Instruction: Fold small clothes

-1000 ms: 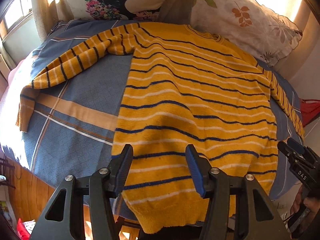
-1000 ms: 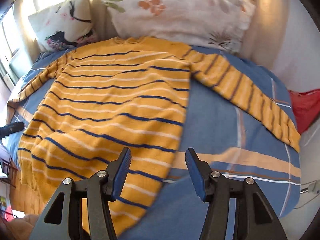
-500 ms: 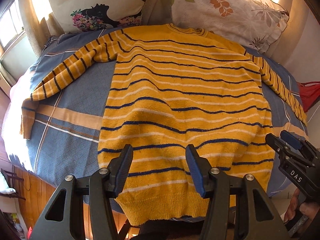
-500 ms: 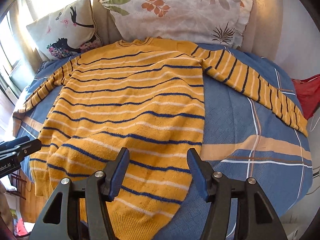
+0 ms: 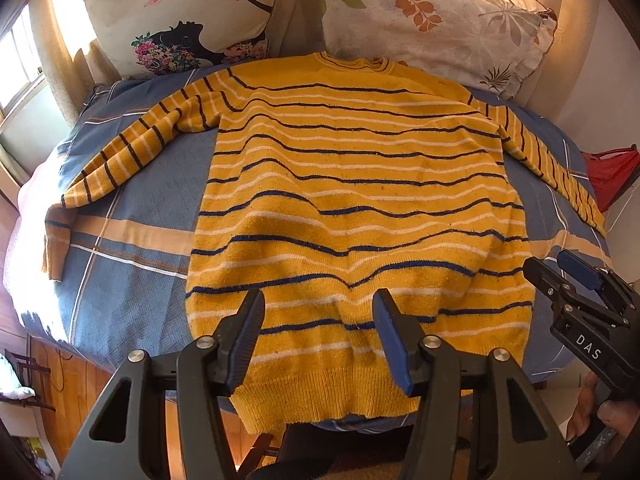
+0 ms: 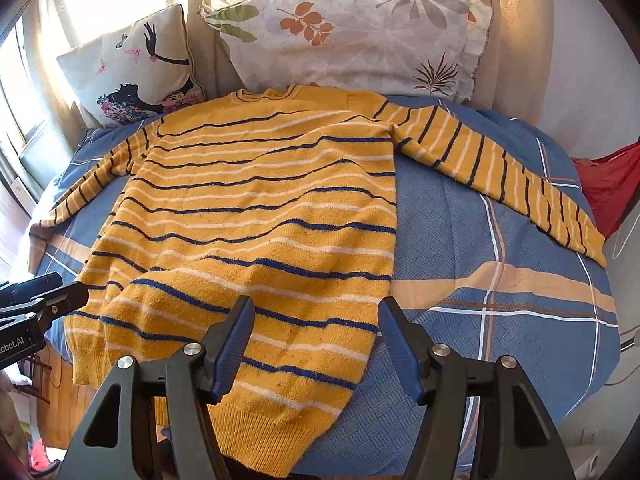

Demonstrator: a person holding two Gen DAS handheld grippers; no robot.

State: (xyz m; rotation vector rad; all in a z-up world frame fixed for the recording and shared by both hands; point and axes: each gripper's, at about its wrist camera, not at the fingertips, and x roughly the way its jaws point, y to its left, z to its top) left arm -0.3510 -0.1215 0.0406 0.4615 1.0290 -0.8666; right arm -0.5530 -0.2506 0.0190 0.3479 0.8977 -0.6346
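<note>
A yellow sweater [image 5: 352, 208] [image 6: 256, 216] with thin navy and white stripes lies flat and face up on a blue plaid bed cover [image 5: 128, 280] [image 6: 500, 264], collar towards the pillows, both sleeves spread out to the sides. My left gripper [image 5: 318, 324] hovers above the sweater's hem near its middle, open, with nothing between its fingers. My right gripper [image 6: 316, 328] hangs over the hem's right corner; its jaws are opening and nothing is between them. Each gripper shows at the edge of the other's view: the right gripper [image 5: 560, 276] and the left gripper [image 6: 48, 300].
Two pillows lean at the head of the bed: a silhouette-print cushion [image 5: 180, 16] [image 6: 132, 68] and a leaf-print pillow [image 5: 432, 20] [image 6: 360, 32]. A red cloth [image 5: 612, 172] [image 6: 604, 184] lies off the right edge. A window [image 5: 20, 64] and wooden floor [image 5: 60, 380] are on the left.
Both grippers have drawn back from the bed, so more of the sweater and both pillows now show. The right gripper's jaws have widened slightly.
</note>
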